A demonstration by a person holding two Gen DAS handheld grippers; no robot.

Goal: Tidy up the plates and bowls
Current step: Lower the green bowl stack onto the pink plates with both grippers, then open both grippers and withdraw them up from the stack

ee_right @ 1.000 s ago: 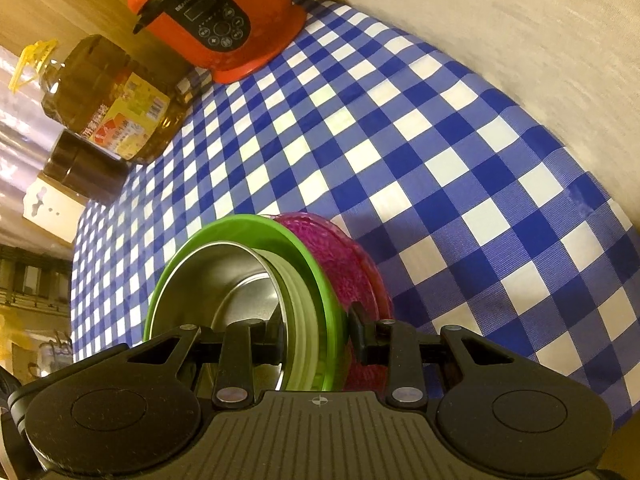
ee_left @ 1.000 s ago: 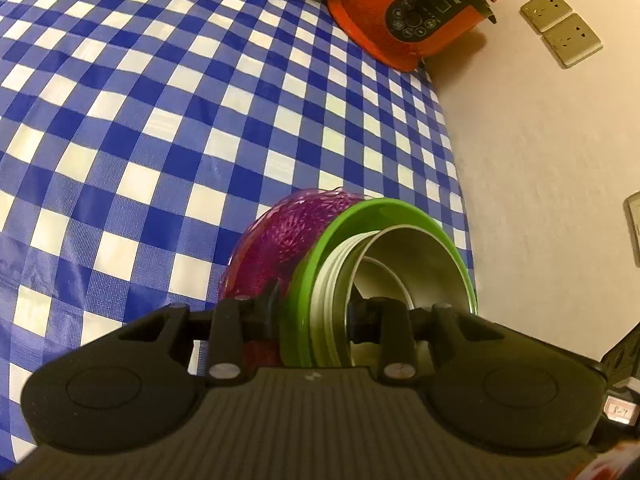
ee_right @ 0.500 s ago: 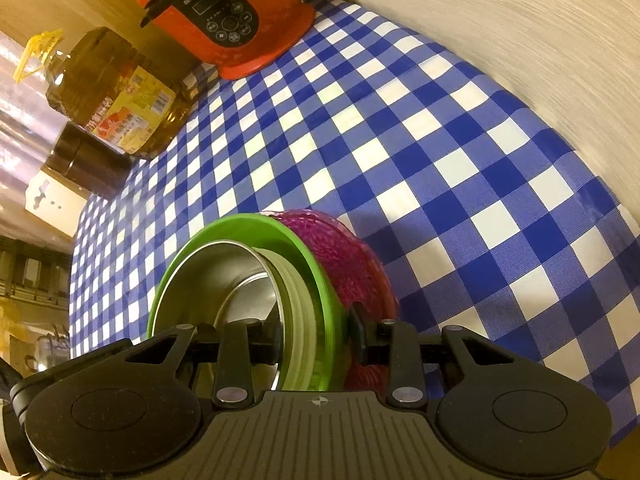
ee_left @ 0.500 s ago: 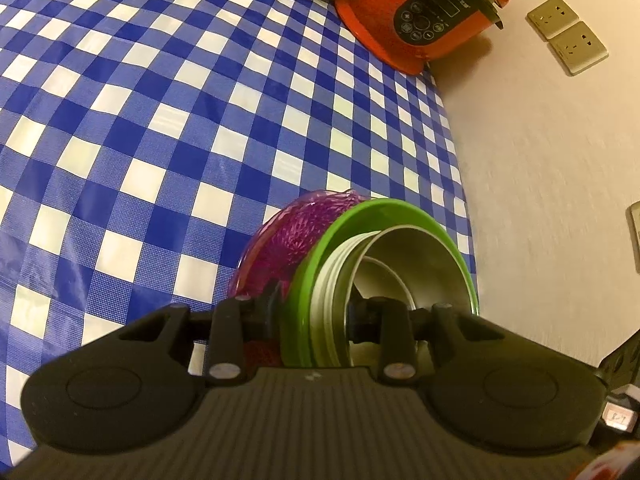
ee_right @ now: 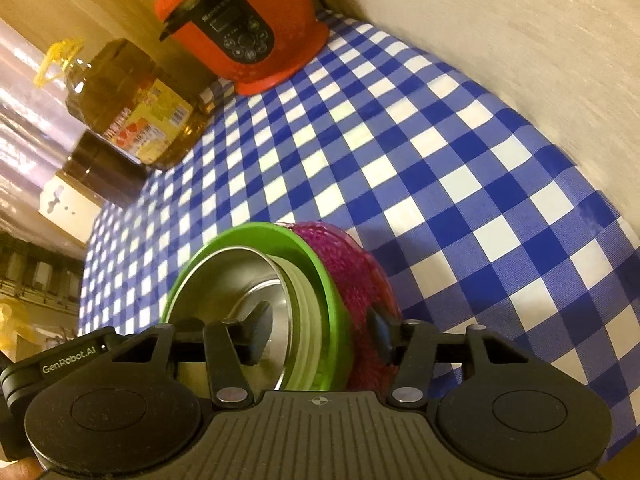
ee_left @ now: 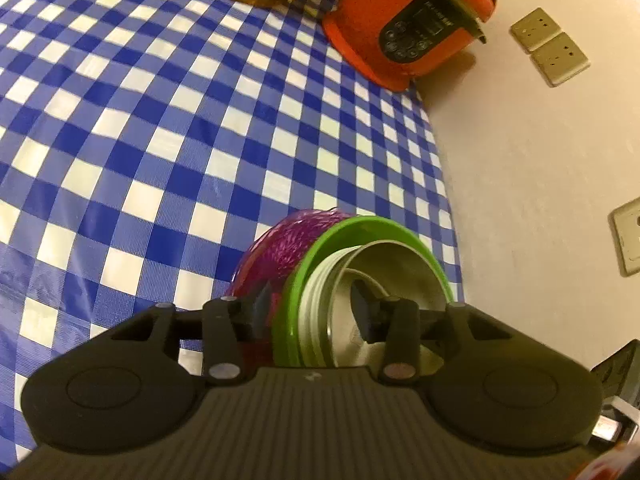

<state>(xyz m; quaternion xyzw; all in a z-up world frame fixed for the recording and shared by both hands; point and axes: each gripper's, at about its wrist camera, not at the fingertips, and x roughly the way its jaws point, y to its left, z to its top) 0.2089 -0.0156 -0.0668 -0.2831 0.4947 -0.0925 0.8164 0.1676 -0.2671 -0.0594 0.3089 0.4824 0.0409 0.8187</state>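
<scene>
A nested stack sits on the blue-checked tablecloth (ee_left: 160, 120): a purple textured bowl (ee_left: 284, 240) outermost, then a green bowl (ee_left: 360, 226), pale bowls and a steel bowl (ee_left: 400, 268) inside. My left gripper (ee_left: 312, 308) straddles the stack's rim. Its jaws are opening, with one finger outside on the purple bowl's side and one inside the steel bowl, and the pads stand off the rim. My right gripper (ee_right: 320, 332) straddles the opposite rim of the green bowl (ee_right: 248, 236) and purple bowl (ee_right: 352, 264). Its jaws are opening too, clear of the walls.
A red rice cooker (ee_right: 240, 28) stands at the far end of the table beside a big oil bottle (ee_right: 128, 108) and a dark jar (ee_right: 100, 168). A beige wall with sockets (ee_left: 552, 48) runs along one table edge.
Both grippers' jaws have spread apart and let go of the stack's rim. The stack stays where it was, and both views have tipped up a little.
</scene>
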